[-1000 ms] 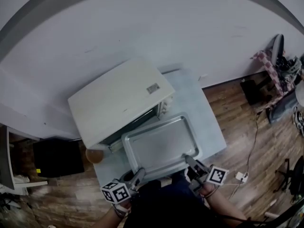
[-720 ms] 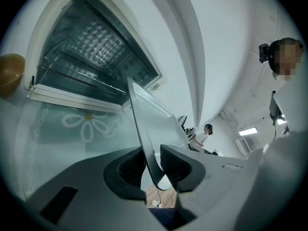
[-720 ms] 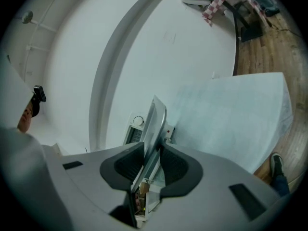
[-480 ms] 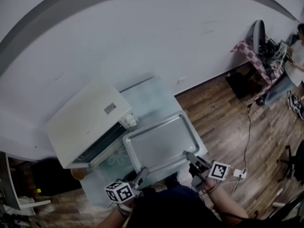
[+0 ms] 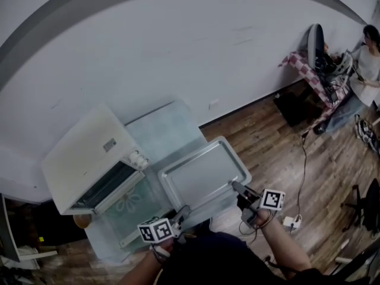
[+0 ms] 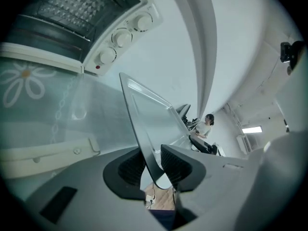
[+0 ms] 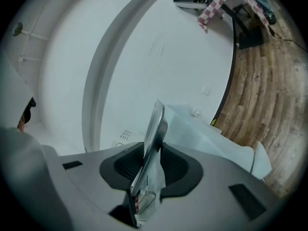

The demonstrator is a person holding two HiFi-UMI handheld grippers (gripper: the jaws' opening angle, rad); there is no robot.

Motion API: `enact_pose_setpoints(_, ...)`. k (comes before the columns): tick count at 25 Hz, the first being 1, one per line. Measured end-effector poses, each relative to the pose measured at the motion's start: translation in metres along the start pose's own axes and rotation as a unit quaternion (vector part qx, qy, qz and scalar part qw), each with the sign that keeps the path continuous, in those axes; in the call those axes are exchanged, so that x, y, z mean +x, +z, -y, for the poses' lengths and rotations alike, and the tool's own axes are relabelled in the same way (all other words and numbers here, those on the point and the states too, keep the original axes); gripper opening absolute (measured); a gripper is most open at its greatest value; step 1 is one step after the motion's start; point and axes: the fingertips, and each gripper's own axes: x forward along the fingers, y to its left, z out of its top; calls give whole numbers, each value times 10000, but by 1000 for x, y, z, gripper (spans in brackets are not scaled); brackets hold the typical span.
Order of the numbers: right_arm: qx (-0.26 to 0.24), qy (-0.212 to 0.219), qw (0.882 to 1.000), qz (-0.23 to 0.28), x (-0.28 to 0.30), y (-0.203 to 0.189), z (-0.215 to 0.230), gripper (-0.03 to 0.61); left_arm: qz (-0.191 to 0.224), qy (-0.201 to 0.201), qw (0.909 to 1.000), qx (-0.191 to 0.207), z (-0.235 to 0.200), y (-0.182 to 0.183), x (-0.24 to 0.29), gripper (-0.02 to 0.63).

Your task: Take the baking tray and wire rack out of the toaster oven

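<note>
The empty silver baking tray [image 5: 205, 174] hangs level over the table's near right corner, clear of the white toaster oven [image 5: 89, 159]. The oven door [image 5: 127, 209] lies open, its glass printed with a daisy [image 6: 29, 81]. My left gripper [image 5: 181, 215] is shut on the tray's near left rim [image 6: 149, 114]. My right gripper [image 5: 237, 189] is shut on the near right rim [image 7: 156, 124]. A wire mesh, likely the rack [image 6: 77, 6], shows inside the oven cavity above three knobs [image 6: 122, 37].
The pale blue-green table [image 5: 166, 129] stands against a white wall. Wood floor [image 5: 267, 135] lies to the right, with a power strip and cable [image 5: 291, 221]. Far right, a person [image 5: 368, 52] sits by a checkered-cloth table [image 5: 309, 64]. A brown round object [image 5: 82, 220] lies beside the oven.
Both grippers have carried the tray to the right, away from the oven's open door. The oven now lies further left in the head view.
</note>
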Motion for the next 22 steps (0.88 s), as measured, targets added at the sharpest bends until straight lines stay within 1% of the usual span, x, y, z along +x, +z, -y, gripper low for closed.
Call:
enact_pose_setpoints(1, 135, -143, 9998, -60, -4, 1, 13, 110, -32, 43, 10000, -15, 2, -2, 8, 100)
enact_pose_setpoints(3, 750, -592, 9953, -121, -13, -2, 40, 112, -98, 102, 9999, -69, 4, -5, 23, 100)
enact_pose_setpoints(4, 866, -690, 9937, -156, -14, -1, 49, 112, -128, 127, 9998, -93, 4, -6, 29, 100)
enact_pose_setpoints(7, 909, -843, 9918, -312, -16, 2, 70, 112, -184, 217, 9995, -125, 2, -11, 43, 100)
enact_pose_setpoints(9, 761, -790, 9930, -447, -11, 4, 79, 112, -204, 297, 9992, -162, -2, -14, 49, 100)
enact_pose_setpoints(11, 976, -965, 9890, -547, -10, -1, 93, 114, -229, 397, 9987, -212, -7, -17, 54, 100)
enact_pose_setpoints(15, 1172, -1007, 9852, -743, -2, -11, 111, 115, -312, 631, 9970, -327, -19, -23, 60, 100)
enact_pose_setpoints(18, 1298, -971, 9835, -803, 6, -17, 118, 118, -376, 745, 9951, -522, -28, -31, 62, 104)
enact_pose_setpoints(22, 1265, -1049, 9829, -826, 13, -18, 125, 118, -497, 771, 9922, -844, -33, -41, 65, 106)
